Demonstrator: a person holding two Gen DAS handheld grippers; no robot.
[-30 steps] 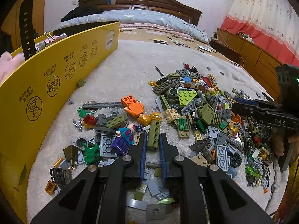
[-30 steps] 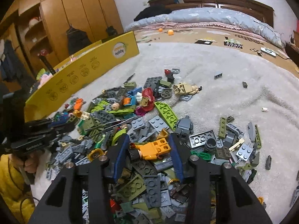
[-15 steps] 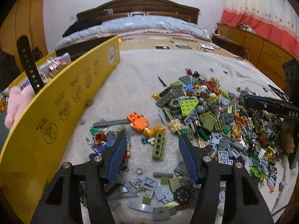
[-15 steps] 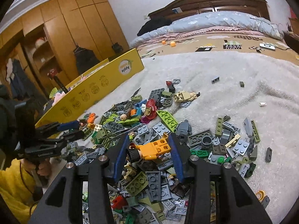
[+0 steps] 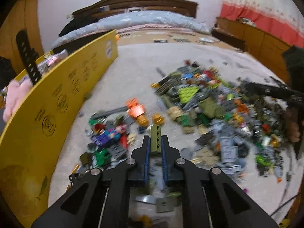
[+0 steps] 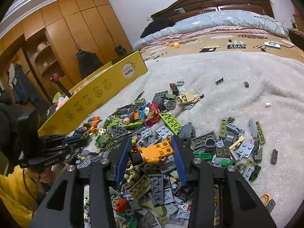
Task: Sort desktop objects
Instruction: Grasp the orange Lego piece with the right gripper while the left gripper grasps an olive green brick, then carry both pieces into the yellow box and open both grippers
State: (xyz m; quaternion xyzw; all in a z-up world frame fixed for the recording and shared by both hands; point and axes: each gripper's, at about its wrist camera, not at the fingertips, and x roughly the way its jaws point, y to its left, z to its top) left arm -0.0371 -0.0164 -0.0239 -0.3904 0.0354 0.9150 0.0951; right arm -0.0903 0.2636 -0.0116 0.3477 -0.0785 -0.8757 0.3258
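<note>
1. The left tool is clamped tight on an olive-green brick, held just above the grey blanket.
2. The right tool, half open, grips an orange minifigure over the brick pile.
3. A yellow box stands to the left.

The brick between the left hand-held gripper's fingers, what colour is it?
Olive green. The brick shows best in the left wrist view.

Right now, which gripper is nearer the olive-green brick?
Left. The left gripper has its jaws shut on the olive brick, which sticks out past the tips. The right gripper is off over the main pile, gripping an orange minifigure.
</note>
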